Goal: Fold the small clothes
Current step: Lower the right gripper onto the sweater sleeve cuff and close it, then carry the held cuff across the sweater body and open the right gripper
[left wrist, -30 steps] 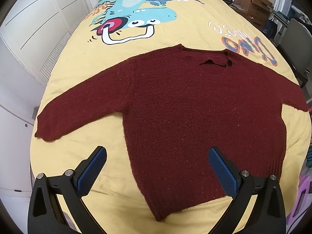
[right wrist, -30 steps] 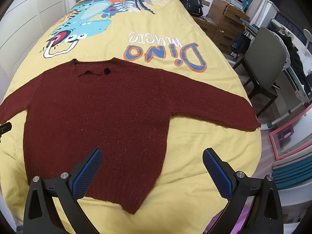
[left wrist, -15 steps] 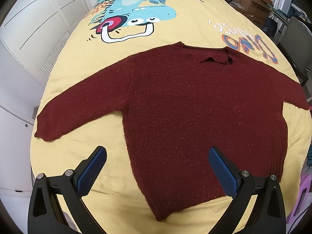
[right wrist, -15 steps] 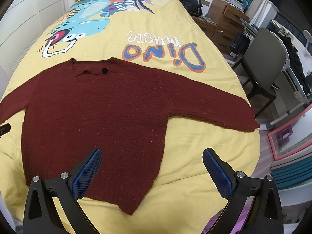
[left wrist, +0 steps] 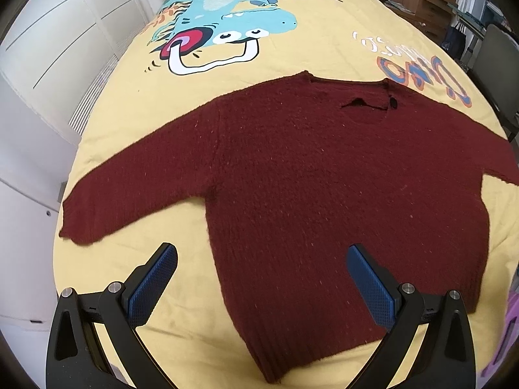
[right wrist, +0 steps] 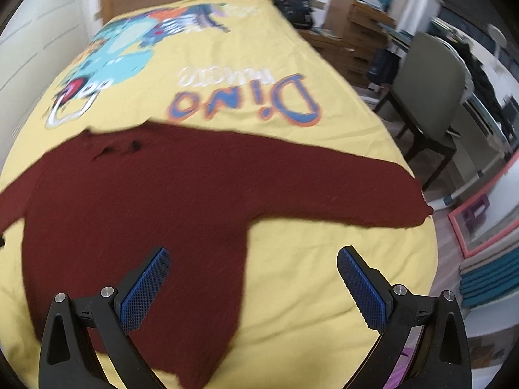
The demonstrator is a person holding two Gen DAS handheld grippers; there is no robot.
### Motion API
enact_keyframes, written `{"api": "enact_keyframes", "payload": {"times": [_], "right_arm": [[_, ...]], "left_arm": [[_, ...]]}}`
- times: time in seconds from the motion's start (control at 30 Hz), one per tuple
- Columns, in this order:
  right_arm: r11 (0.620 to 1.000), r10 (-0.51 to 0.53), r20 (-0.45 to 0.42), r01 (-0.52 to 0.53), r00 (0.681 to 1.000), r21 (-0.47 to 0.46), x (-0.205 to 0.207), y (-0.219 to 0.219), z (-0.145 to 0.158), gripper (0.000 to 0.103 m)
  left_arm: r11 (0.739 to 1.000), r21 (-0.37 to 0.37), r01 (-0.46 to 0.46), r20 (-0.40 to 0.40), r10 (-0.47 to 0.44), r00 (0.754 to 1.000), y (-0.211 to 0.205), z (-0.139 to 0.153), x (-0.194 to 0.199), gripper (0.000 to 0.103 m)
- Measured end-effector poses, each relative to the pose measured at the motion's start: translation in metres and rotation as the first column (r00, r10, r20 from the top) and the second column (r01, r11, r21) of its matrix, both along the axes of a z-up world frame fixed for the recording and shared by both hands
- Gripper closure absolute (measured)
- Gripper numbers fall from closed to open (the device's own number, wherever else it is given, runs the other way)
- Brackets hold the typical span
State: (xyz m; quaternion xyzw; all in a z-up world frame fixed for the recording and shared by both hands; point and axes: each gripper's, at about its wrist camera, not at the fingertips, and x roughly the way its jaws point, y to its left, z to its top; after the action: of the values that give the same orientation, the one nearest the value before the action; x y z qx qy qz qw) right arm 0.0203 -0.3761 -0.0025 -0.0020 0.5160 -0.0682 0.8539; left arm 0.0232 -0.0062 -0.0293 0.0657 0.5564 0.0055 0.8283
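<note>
A dark red knit sweater [left wrist: 324, 188] lies flat on the yellow bedspread [left wrist: 324, 52], sleeves spread out to both sides, neck away from me. It also shows in the right wrist view [right wrist: 155, 201], which is blurred. My left gripper [left wrist: 261, 262] is open and empty, above the sweater's lower left side and hem. My right gripper [right wrist: 253, 265] is open and empty, above the sweater's lower right edge, below the right sleeve [right wrist: 356, 191].
The bedspread carries a dinosaur print [left wrist: 227, 32] and "Dino" lettering [right wrist: 259, 100]. White cupboards [left wrist: 48, 48] stand left of the bed. A grey chair [right wrist: 428, 81], wooden drawers [right wrist: 356, 32] and a pink frame [right wrist: 486, 227] stand at the right.
The right gripper has moved forward and turned to the right, so its view is blurred and the right sleeve sits closer. The left gripper has moved slightly forward. The sweater has not moved.
</note>
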Motion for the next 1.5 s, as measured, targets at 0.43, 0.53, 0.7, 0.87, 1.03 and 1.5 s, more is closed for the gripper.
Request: {"api": "enact_keyframes", "payload": {"times": [0.43,0.53,0.7,0.87,1.03,1.5], "right_arm": [[0.939,-0.33,-0.077,0.336,0.941,0.078,0.066,-0.166,-0.089,0.001],[0.917,-0.386,-0.124,0.395,0.914,0.06,0.073,-0.194,-0.115,0.001],[0.857,-0.489,-0.169,0.507,0.856,0.09,0.074,-0.238,-0.149,0.001],[0.774,-0.576,-0.203,0.608,0.792,0.175,0.071,-0.281,-0.17,0.001],[0.728,-0.62,-0.19,0.648,0.762,0.224,0.074,-0.309,-0.175,0.001],[0.843,-0.488,-0.007,0.473,0.873,0.256,0.096,-0.274,-0.105,0.09]], "left_arm": [[0.999,0.023,0.048,-0.037,-0.047,0.998,-0.018,-0.051,0.066,0.001],[0.997,-0.021,0.071,-0.069,-0.072,0.995,-0.023,-0.068,0.076,0.001],[0.996,-0.041,0.073,-0.097,-0.077,0.992,-0.024,-0.086,0.086,0.001],[0.997,-0.06,0.057,-0.106,-0.063,0.992,-0.017,-0.095,0.088,0.001],[0.999,-0.045,0.021,-0.121,-0.026,0.992,-0.004,-0.1,0.092,0.001],[0.999,-0.026,-0.021,-0.137,0.017,0.99,0.022,-0.107,0.093,0.001]]}}
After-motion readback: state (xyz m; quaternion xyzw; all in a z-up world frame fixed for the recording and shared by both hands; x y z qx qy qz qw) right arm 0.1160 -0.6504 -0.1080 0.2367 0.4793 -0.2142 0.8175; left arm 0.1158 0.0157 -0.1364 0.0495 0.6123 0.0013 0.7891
